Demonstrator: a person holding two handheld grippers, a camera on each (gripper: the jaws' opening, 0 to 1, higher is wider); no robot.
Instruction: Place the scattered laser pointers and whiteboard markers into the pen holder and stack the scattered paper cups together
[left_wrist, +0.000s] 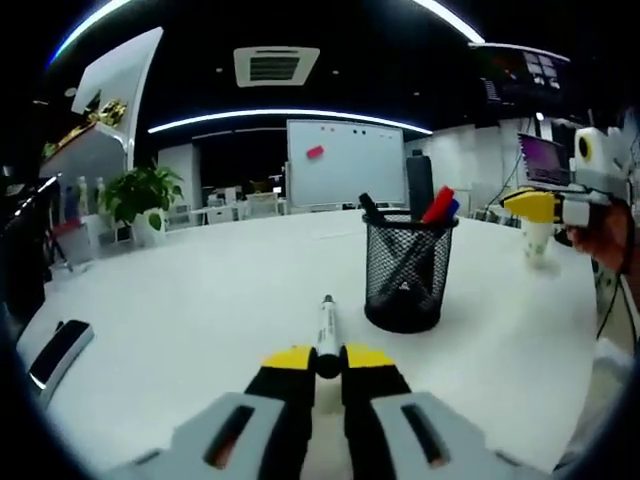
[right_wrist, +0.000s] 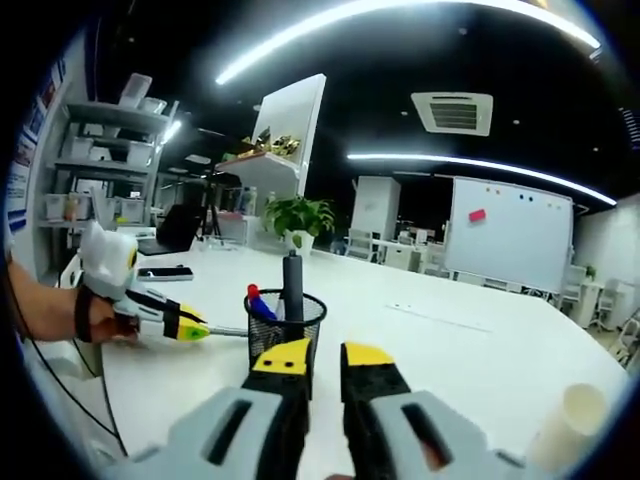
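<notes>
**One marker in the left jaws, the rest in the mesh holder**

The left gripper (left_wrist: 328, 362) has its jaws narrowed onto a single white-barrelled marker (left_wrist: 326, 330), which points away over the white table (left_wrist: 200, 300) toward the black mesh pen holder (left_wrist: 406, 270) just beyond it and slightly right. Four items stand in that holder: a tall dark cylinder (left_wrist: 420, 185), a red-capped marker (left_wrist: 437, 204), a blue tip behind it and a black marker (left_wrist: 372, 207) leaning left.

The right gripper (right_wrist: 314, 362) hovers near the holder with a narrow gap between its yellow-tipped jaws and nothing in them. One paper cup (right_wrist: 575, 420) lies near right in its view. In the left gripper view another cup (left_wrist: 537, 238) stands far right.

One dark phone (left_wrist: 58, 352) lies at the near left table edge. Beyond stand a whiteboard (left_wrist: 345, 162), a potted plant (left_wrist: 143, 192) and shelving (right_wrist: 95, 165).
</notes>
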